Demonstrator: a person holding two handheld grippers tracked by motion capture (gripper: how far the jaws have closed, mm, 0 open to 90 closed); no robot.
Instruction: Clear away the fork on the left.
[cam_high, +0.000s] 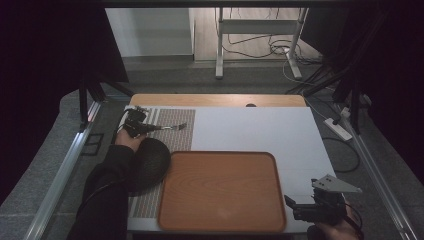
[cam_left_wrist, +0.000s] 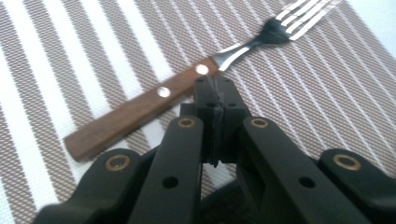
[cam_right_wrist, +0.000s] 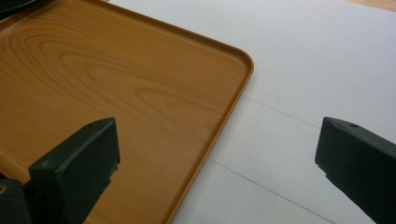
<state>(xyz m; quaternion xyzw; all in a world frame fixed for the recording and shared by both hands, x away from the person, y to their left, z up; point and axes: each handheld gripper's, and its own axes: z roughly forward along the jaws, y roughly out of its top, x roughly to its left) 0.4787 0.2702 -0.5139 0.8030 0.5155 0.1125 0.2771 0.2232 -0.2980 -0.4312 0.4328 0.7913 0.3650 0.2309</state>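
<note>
A fork (cam_left_wrist: 154, 95) with a brown wooden handle and two rivets lies flat on a brown-and-white striped placemat (cam_left_wrist: 65, 56), tines pointing away. My left gripper (cam_left_wrist: 215, 91) is shut, its jaws pressed together with nothing between them; the tips sit right beside the handle's rivet end. From above, the left gripper (cam_high: 148, 128) is at the table's far left and the fork (cam_high: 172, 127) stretches rightward from it. My right gripper (cam_right_wrist: 217, 154) is open wide over the near right corner of a wooden tray (cam_right_wrist: 243, 79). In the high view the right gripper (cam_high: 292, 207) hovers at the front right.
The wooden tray (cam_high: 222, 154) lies bare in the front centre of a white table sheet (cam_high: 260, 127). A dark round object (cam_high: 150, 162) rests on the placemat (cam_high: 172, 117) by the tray's left edge, under the person's left forearm. Metal rails flank the table.
</note>
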